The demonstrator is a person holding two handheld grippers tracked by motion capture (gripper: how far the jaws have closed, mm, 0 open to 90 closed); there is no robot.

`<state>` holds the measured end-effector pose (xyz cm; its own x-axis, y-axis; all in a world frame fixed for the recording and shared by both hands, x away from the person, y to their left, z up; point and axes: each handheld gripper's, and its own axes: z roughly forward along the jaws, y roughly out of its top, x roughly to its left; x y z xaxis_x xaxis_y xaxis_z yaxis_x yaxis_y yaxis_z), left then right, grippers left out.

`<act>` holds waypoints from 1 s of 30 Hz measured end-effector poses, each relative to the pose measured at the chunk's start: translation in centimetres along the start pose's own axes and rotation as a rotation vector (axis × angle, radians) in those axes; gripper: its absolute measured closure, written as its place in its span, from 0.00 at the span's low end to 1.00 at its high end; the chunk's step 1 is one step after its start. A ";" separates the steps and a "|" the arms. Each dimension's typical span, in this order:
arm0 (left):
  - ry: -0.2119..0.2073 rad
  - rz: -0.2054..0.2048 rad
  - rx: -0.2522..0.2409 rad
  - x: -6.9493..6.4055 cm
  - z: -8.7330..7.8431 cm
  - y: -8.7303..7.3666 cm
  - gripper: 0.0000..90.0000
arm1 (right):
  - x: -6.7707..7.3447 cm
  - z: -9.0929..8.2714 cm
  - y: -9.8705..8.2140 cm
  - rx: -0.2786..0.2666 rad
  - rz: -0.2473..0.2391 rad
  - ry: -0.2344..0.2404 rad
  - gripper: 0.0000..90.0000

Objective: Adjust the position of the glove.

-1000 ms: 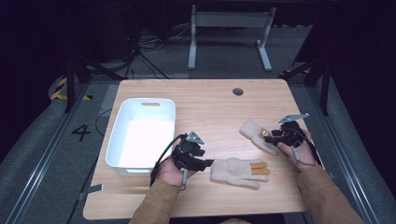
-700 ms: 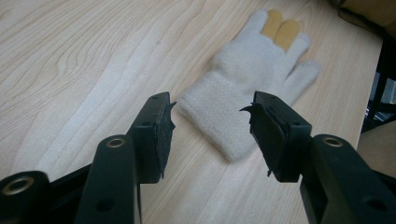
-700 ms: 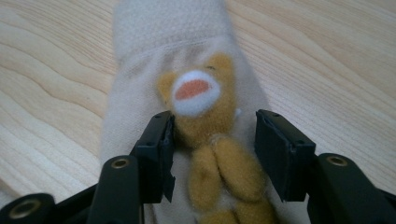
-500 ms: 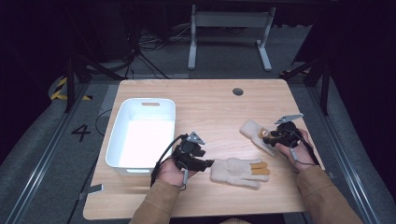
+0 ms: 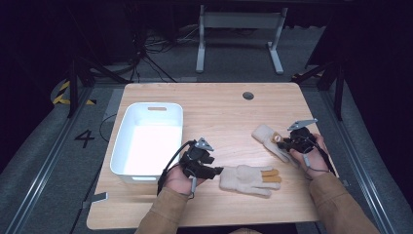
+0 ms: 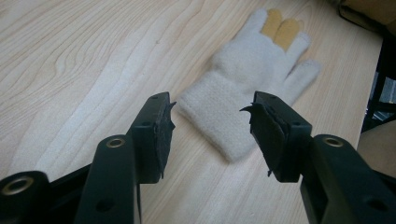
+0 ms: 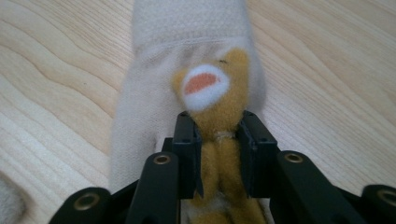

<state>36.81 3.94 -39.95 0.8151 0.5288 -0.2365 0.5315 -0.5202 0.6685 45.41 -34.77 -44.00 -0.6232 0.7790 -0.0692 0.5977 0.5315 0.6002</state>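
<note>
Two cream knit gloves lie on the wooden table (image 5: 214,112). The near glove (image 5: 246,179) (image 6: 252,65) has tan fingertips and lies flat. My left gripper (image 5: 216,170) (image 6: 210,116) stands open just short of its cuff, touching nothing. The far glove (image 5: 265,134) (image 7: 154,107) carries a tan plush patch (image 7: 212,93) with a white and orange spot. My right gripper (image 5: 280,141) (image 7: 218,135) has just been closing, and its jaws now pinch that patch from both sides.
A white plastic bin (image 5: 151,105) stands at the table's left, beside my left hand. A round cable hole (image 5: 248,95) sits near the far edge. Bare wood lies between the gloves and the far edge.
The right gripper's jaws have drawn together on the far glove's tan patch. Both hands and both gloves stay where they were.
</note>
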 end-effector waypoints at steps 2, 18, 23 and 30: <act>-0.001 0.003 -0.002 0.0 0.0 0.0 0.54 | 0.0 -0.1 0.0 -0.003 -0.007 0.001 0.81; -0.007 0.000 -0.014 0.0 -0.2 0.2 0.54 | -0.2 -3.1 0.8 -0.095 -0.030 0.028 0.82; -0.014 0.007 -0.021 0.1 -0.2 0.6 0.54 | -0.1 -4.1 0.7 -0.119 -0.037 0.041 0.82; -0.028 0.014 -0.029 0.1 0.0 1.1 0.55 | 0.4 -5.7 0.7 -0.150 -0.069 0.062 0.82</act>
<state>37.43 3.41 -39.27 0.8287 0.5024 -0.2467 0.5136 -0.5072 0.6921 42.72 -35.96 -39.09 -0.6929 0.7179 -0.0674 0.4733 0.5233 0.7086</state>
